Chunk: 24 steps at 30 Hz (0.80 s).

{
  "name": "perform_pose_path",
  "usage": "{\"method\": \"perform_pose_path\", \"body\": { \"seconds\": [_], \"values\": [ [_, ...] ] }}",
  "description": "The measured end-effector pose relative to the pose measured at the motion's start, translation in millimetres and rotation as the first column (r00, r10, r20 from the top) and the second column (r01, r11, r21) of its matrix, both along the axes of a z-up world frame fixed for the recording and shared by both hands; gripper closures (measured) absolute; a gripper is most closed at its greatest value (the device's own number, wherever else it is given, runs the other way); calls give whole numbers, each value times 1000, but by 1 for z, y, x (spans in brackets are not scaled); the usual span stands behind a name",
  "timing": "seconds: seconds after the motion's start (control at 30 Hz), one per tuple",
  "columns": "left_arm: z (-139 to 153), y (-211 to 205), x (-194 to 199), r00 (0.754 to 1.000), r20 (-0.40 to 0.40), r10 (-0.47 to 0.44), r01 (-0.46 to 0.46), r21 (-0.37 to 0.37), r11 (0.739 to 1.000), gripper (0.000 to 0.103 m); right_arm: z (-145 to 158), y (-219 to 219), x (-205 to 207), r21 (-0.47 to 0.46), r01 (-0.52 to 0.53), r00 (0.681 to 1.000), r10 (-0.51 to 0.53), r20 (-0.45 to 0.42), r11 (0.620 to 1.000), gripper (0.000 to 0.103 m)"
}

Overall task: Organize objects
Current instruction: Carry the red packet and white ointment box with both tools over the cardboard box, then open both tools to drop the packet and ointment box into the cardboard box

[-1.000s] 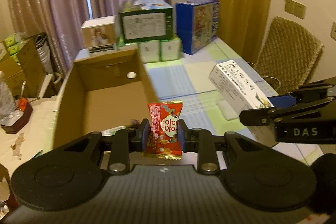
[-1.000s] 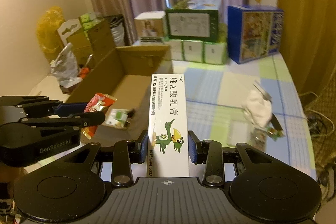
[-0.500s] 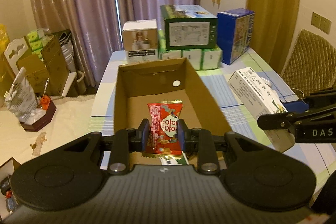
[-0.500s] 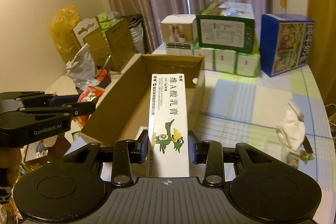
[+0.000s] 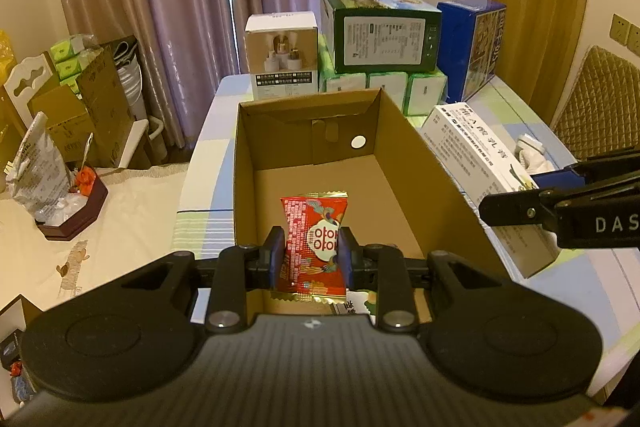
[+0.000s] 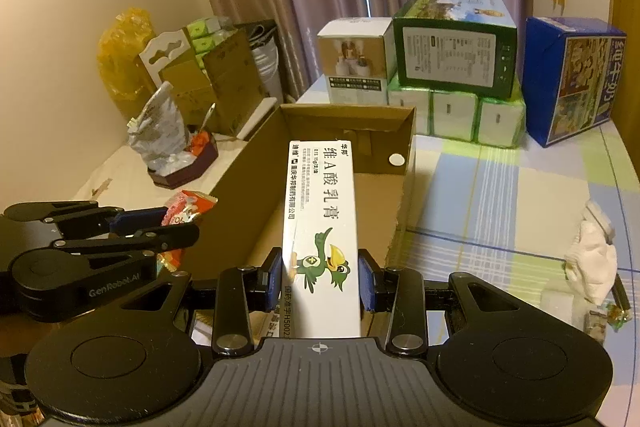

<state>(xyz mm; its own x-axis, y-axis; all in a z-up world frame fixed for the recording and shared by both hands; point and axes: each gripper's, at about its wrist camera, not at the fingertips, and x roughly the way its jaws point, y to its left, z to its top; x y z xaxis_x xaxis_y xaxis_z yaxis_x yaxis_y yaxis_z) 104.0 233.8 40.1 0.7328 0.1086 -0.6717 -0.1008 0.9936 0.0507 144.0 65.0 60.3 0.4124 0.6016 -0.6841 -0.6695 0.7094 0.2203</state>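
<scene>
My left gripper [image 5: 311,251] is shut on a red snack packet [image 5: 314,243], held over the near end of an open cardboard box [image 5: 416,147]. My right gripper [image 6: 319,277] is shut on a long white ointment carton [image 6: 320,211] with a green bird on it, held over the same box [image 6: 244,183]. In the left wrist view that white carton [image 5: 476,163] hangs beside the box's right wall. The right wrist view shows the left gripper [image 6: 176,223] with the red packet [image 6: 186,209] at the box's left wall. A small packet [image 5: 360,305] lies on the box floor.
Stacked boxes stand behind: a white one [image 5: 282,55], a green one [image 5: 384,29] on tissue packs [image 5: 384,89], a blue one [image 5: 472,43]. A crumpled white tissue [image 6: 592,259] lies on the checked tablecloth at right. A bag-filled tray [image 5: 60,203] sits left; a chair [image 5: 596,99] right.
Both grippers have swung left and now line up with the cardboard box, which has moved to the centre of both views. Both grips are unchanged.
</scene>
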Motion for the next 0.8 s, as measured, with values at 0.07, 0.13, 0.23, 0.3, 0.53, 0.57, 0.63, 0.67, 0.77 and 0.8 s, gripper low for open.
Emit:
{"method": "perform_pose_path", "body": {
  "seconds": [0.07, 0.13, 0.23, 0.3, 0.53, 0.57, 0.63, 0.67, 0.77, 0.8],
  "values": [
    [-3, 2, 5, 1000, -3, -1, 1, -1, 1000, 79, -3, 2, 4, -2, 4, 1000, -4, -3, 1000, 68],
    [-7, 3, 10, 1000, -6, -3, 3, -1, 1000, 79, -6, 4, 7, -5, 9, 1000, -9, -6, 1000, 68],
    [-13, 8, 20, 1000, -16, -5, 4, -2, 1000, 71, -10, 7, 12, -8, 15, 1000, -15, -11, 1000, 68],
    [-18, 13, 26, 1000, -20, 11, -11, -5, 1000, 63, -12, 8, 14, -8, 18, 1000, -18, -15, 1000, 68],
    [-19, 19, 24, 1000, -21, 17, -17, -1, 1000, 63, -18, 10, 16, -9, 19, 999, -19, -29, 1000, 68],
    [-19, 20, 23, 1000, -20, 19, -19, -1, 1000, 63, -19, 10, 16, -10, 18, 999, -18, -31, 1000, 68],
    [-19, 21, 21, 1000, -21, 20, -20, -3, 1000, 63, -21, 11, 16, -11, 18, 999, -19, -33, 1000, 68],
    [-19, 21, 20, 1000, -20, 21, -21, -4, 1000, 63, -21, 11, 16, -10, 18, 999, -19, -34, 1000, 68],
    [-18, 22, 19, 1000, -17, 25, -25, -5, 1000, 63, -21, 12, 15, -9, 19, 999, -19, -32, 1000, 68],
    [-17, 23, 18, 1000, -16, 27, -27, -6, 1000, 63, -21, 12, 15, -8, 19, 999, -19, -32, 1000, 68]
  ]
}}
